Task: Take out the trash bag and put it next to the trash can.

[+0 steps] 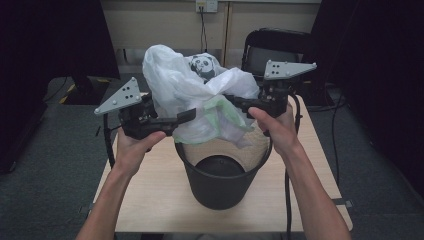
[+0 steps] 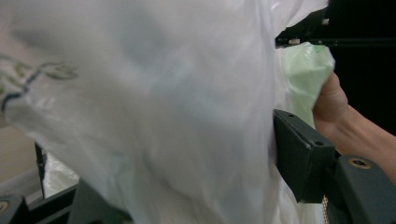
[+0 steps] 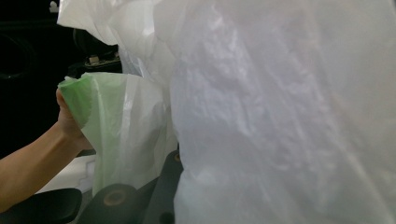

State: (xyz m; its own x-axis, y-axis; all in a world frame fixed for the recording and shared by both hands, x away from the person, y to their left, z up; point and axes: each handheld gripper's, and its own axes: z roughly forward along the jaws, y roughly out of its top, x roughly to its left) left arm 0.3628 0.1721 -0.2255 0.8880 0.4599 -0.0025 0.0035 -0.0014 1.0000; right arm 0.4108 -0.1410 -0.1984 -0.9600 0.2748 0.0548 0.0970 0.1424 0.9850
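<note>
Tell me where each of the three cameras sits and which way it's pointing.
High view: above the person's side, facing forward and down on table, black bin, white bag; both forearms show.
Left gripper view: rides the left hand-held gripper, facing the bag; own black jaws show.
Right gripper view: rides the right hand-held gripper, facing the bag; a forearm shows.
Shared: both gripper views show the bag's green part.

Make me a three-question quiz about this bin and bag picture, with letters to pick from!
1. Where is the bin? A on the table B on the floor C on a chair
2. What colour is the bin? A red B black C yellow
3. What animal is printed on the plastic bag? A cat B panda C duck

Answers: 1 A, the bin stands on the wooden table. 2 B, its wall and rim are black. 3 B, a black-and-white panda shows on the bag in the high view.
</note>
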